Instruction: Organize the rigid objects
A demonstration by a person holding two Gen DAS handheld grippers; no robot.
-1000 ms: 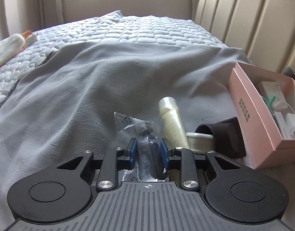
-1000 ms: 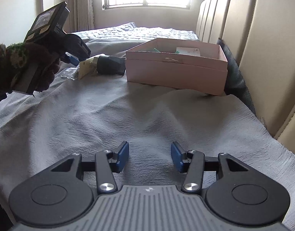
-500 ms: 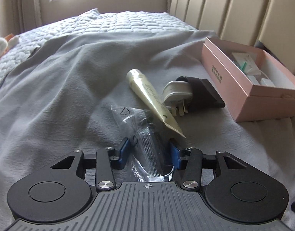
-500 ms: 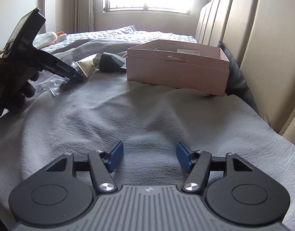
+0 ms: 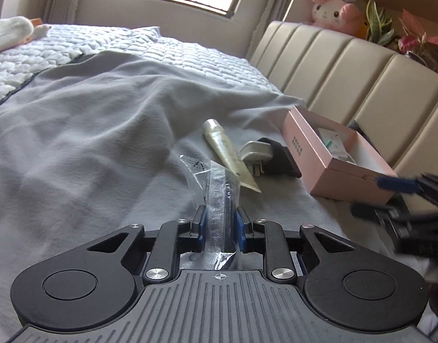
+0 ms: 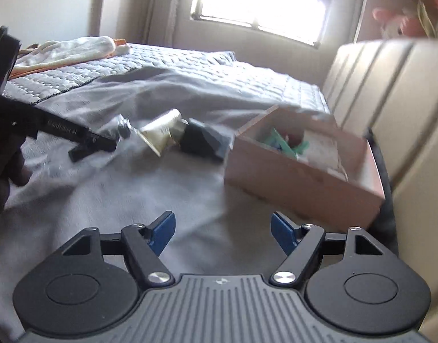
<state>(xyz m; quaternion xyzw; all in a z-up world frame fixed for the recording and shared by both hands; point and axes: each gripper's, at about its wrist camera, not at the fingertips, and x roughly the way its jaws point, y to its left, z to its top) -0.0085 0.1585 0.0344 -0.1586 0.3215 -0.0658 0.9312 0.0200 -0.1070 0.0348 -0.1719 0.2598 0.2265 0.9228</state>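
Rigid objects lie scattered on a grey blanket (image 5: 84,143) spread over the bed, with the quilted mattress cover (image 5: 167,48) showing beyond it. At the far left edge of the bed rests a white plush toy (image 5: 7,33). Moving right, the left hand-held gripper (image 5: 219,224) has its blue pads closed against a clear plastic packet (image 5: 219,197) with a dark item inside (what the item is cannot be made out); the packet sticks up and forward from between the jaws, lifted off the blanket. Just beyond it lies a cream tube (image 5: 229,155), cap end pointing away, its flat crimped end near the packet. Touching the tube's right side is a white wall plug (image 5: 254,154), prongs toward the camera, with a dark brown block-shaped object (image 5: 281,160) behind it. Right of these sits an open pink box (image 5: 319,160) close to the padded beige headboard (image 5: 347,68), holding white items and something green. On the ledge above the headboard sit a pink plush rabbit (image 5: 333,11) and potted plants (image 5: 419,40). At the far right, the right hand-held gripper (image 6: 220,228) hangs over the blanket in front of the box, jaws spread wide with nothing between them; from the left wrist view it appears as a blurred dark shape near the box's corner.
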